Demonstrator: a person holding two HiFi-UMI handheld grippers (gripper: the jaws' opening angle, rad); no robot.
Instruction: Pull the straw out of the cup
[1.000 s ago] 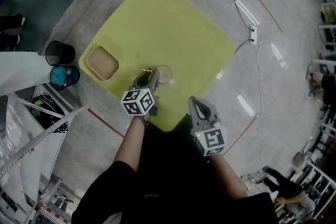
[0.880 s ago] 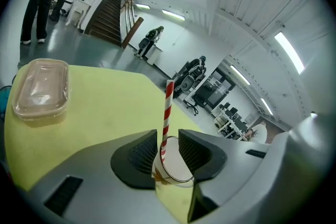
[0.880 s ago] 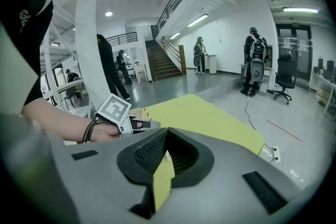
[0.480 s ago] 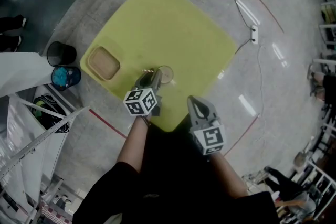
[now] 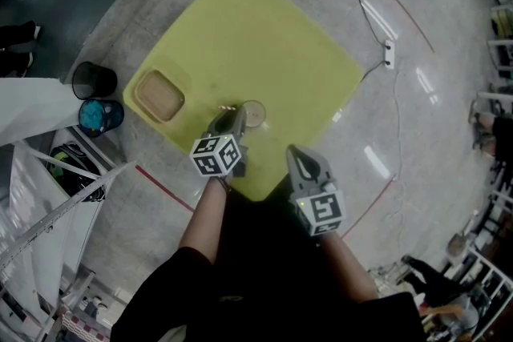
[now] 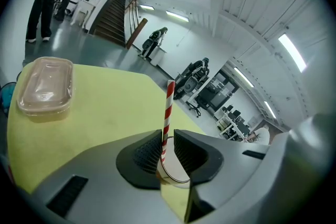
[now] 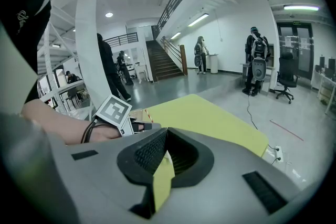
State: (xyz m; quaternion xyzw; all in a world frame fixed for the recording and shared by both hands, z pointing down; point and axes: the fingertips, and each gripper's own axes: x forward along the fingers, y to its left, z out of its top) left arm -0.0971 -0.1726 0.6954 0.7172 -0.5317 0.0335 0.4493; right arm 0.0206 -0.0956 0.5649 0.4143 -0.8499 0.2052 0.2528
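Note:
A paper cup (image 5: 252,114) stands near the front edge of the yellow table (image 5: 256,20). A red-and-white striped straw (image 6: 168,107) rises upright out of the cup (image 6: 176,171). My left gripper (image 5: 232,118) reaches the cup from the near left. In the left gripper view its jaws (image 6: 168,138) are closing around the straw, which lies against the left pad, with a thin gap at the right pad. My right gripper (image 5: 299,157) hangs at the table's front edge, right of the cup. Its jaws (image 7: 165,132) meet at the tips with nothing between them.
A tan lidded container (image 5: 159,95) lies on the table's left corner, left of the cup. A black bin (image 5: 92,79) and a blue object (image 5: 99,116) stand on the floor beyond it. A power strip (image 5: 387,52) with cables lies on the floor at the right.
Both hands have kept their place. The cup and straw stand where they were. The left jaws look slightly narrower around the straw.

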